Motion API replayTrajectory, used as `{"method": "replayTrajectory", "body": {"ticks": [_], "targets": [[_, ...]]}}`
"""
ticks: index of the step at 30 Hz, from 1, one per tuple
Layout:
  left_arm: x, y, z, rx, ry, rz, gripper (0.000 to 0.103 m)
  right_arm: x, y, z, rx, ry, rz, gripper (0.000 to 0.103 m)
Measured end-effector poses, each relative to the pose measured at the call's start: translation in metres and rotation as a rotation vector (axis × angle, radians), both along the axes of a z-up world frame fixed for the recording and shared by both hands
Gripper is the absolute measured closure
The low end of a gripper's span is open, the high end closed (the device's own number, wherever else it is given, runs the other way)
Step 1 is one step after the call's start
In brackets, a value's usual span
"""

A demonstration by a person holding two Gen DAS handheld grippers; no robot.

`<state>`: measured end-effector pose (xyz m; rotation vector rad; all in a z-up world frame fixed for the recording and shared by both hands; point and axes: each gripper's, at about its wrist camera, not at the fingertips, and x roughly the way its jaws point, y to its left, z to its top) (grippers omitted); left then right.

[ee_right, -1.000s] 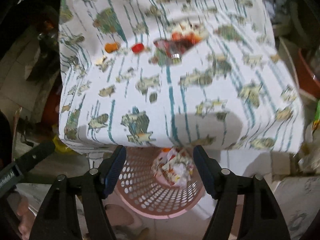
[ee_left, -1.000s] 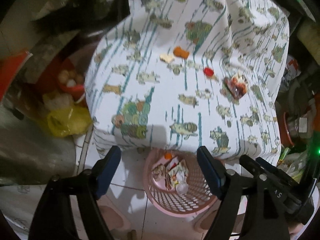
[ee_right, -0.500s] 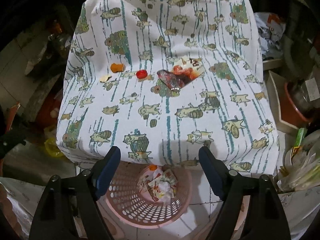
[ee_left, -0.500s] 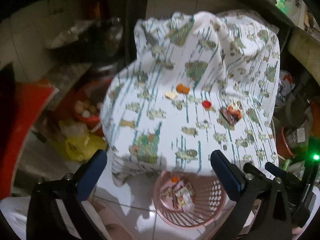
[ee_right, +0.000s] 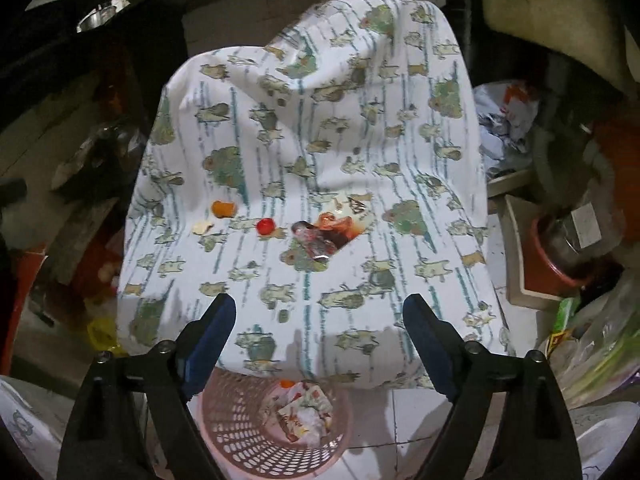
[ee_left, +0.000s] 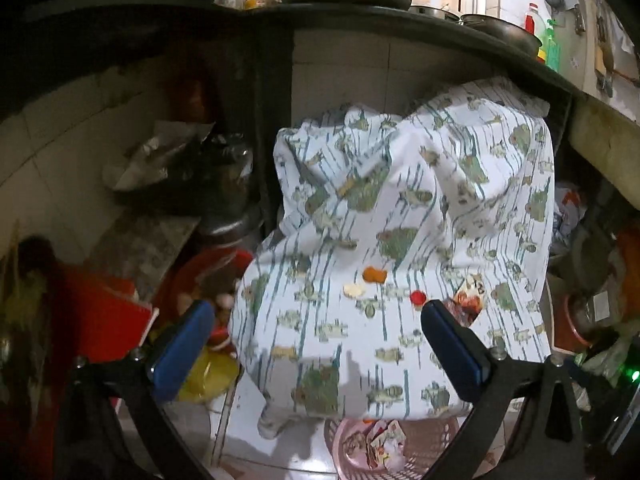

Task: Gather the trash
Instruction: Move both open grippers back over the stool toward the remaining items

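On the cloth-covered table lie a crumpled red wrapper, a red bottle cap, an orange scrap and a pale scrap. The same items show in the left wrist view: wrapper, cap, orange scrap, pale scrap. A pink basket with wrappers in it stands on the floor below the table's front edge; it also shows in the left wrist view. My left gripper and right gripper are both open and empty, held back from the table.
Clutter surrounds the table: a yellow bag and red container on the left, a red pot and plastic bags on the right. A dark counter with bottles overhangs the back.
Both grippers have pulled up and back from the basket, so the table looks farther away. The left gripper's jaws have opened wider. The trash on the cloth has not moved.
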<state>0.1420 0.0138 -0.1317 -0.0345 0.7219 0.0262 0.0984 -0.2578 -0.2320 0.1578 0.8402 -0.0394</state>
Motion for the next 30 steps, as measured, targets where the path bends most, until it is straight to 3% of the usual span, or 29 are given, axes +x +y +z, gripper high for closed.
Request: {"method": "replayTrajectory", "body": {"ticks": [5,8,11,16,19,21,23,25,28,30], "targets": [[0.026,0.007,-0.013,-0.004,0.015,0.017,0.0,0.005,-0.004,-0.01,0.012,0.035,-0.01,0.016],[0.034,0.01,-0.045,0.04,0.079,0.046,0.0,0.008,-0.003,-0.012,0.024,0.052,-0.013,0.016],[0.039,0.011,-0.069,0.014,0.17,0.033,0.0,0.01,-0.004,-0.015,0.056,0.075,-0.01,0.016],[0.047,0.004,-0.072,0.078,0.161,0.067,0.0,0.014,-0.015,-0.018,0.151,0.098,-0.056,0.016],[0.051,0.003,-0.075,0.043,0.181,0.057,0.0,0.024,-0.022,-0.017,0.159,0.117,-0.067,0.016],[0.054,0.003,-0.079,0.022,0.204,0.057,0.0,0.043,-0.029,-0.022,0.2,0.195,-0.069,0.016],[0.058,0.004,-0.083,-0.005,0.222,0.061,0.0,0.062,-0.041,-0.034,0.332,0.277,-0.071,0.016],[0.064,0.004,-0.088,-0.036,0.246,0.06,0.0,0.082,-0.055,-0.044,0.418,0.324,-0.154,0.016],[0.069,-0.002,-0.094,-0.02,0.261,0.058,0.0,0.099,-0.06,-0.047,0.366,0.335,-0.296,0.016],[0.07,-0.006,-0.099,-0.008,0.276,0.053,0.0,0.114,-0.055,-0.05,0.359,0.313,-0.309,0.016]]}}
